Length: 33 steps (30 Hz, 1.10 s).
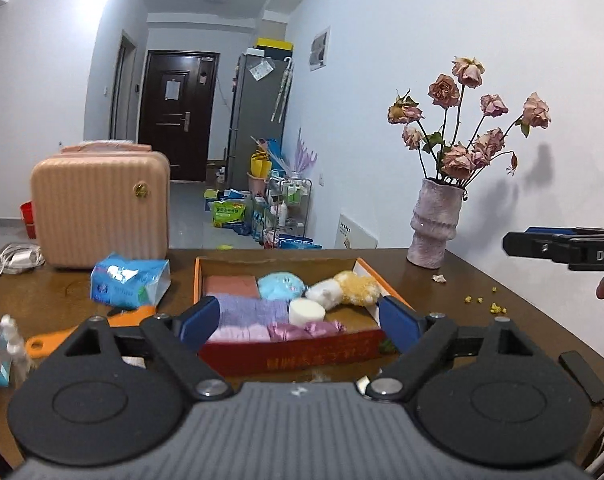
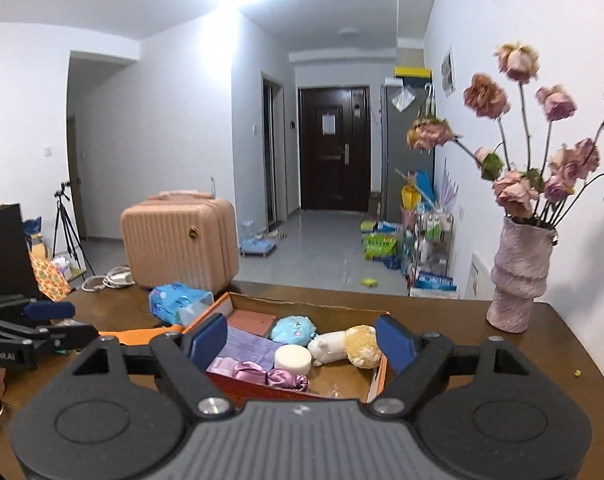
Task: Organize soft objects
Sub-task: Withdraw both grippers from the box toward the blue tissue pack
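Both claws are hovering wide open, gripping nothing: left gripper [image 1: 299, 316], right gripper [image 2: 302, 338]. Just ahead and below is sitting the cardboard tray [image 1: 289, 354], long axis running crosswise to the fingers, holding a plush toy [image 2: 344, 346] lying on its side, head toward the right finger. Tissue pack [image 1: 129, 284] and pink case [image 1: 101, 216] are standing beyond-left; vase [image 1: 434, 224] beyond-right.

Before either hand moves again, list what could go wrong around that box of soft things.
1. The vase of dried roses stands close beside the box; a wide swing of the open right tongs could tip it.
2. The plush toy lies loose on top and could snag or roll out.
3. The tissue pack sits near the open left tongs and may get nudged.
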Tool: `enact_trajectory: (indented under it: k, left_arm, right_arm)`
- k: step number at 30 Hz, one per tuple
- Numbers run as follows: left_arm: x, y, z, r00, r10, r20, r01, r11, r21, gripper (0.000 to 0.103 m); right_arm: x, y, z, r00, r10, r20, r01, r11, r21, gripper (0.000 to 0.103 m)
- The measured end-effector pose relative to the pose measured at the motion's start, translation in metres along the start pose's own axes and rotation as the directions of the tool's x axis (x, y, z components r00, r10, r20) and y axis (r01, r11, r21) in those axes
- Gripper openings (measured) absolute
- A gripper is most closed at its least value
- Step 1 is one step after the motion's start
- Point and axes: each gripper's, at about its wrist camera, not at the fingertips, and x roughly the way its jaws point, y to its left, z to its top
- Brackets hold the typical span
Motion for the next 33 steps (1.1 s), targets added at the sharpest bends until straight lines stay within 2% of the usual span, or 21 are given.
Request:
enact_trajectory:
  k: [5, 9, 14, 20, 26, 33]
  left_arm:
    - [-0.038, -0.014, -0.039, 0.999, 0.018, 0.033, -0.018, 1.0, 0.014, 0.088]
    - [-0.062, -0.028, -0.072, 0.998, 0.041, 0.046, -0.042, 0.999, 0.026, 0.092]
    - [-0.083, -0.04, -0.108, 1.0, 0.023, 0.006, -0.023, 1.0, 0.011, 0.092]
    - [-0.113, -0.046, -0.143, 1.0, 0.007, -0.021, -0.008, 1.0, -0.022, 0.092]
    - [-0.128, -0.043, -0.161, 0.999, 0.002, -0.04, -0.004, 0.999, -0.037, 0.092]
    - [-0.105, -0.042, -0.159, 0.997, 0.001, -0.074, -0.005, 0.999, -0.05, 0.092]
  right_arm:
    - [-0.033, 0.013, -0.039, 0.999, 0.003, 0.048, -0.002, 1.0, -0.014, 0.083]
    - [-0.05, 0.025, -0.073, 0.999, 0.001, 0.049, 0.001, 0.999, -0.037, 0.083]
    - [-0.072, 0.037, -0.117, 1.0, -0.012, 0.023, 0.013, 0.999, -0.043, 0.084]
    - [-0.108, 0.05, -0.168, 1.0, 0.002, -0.015, -0.002, 1.0, 0.017, 0.084]
    - [-0.134, 0.059, -0.198, 0.999, 0.016, -0.027, -0.014, 0.997, 0.073, 0.087]
    - [-0.122, 0.047, -0.203, 1.0, -0.007, -0.029, 0.01, 0.992, 0.122, 0.087]
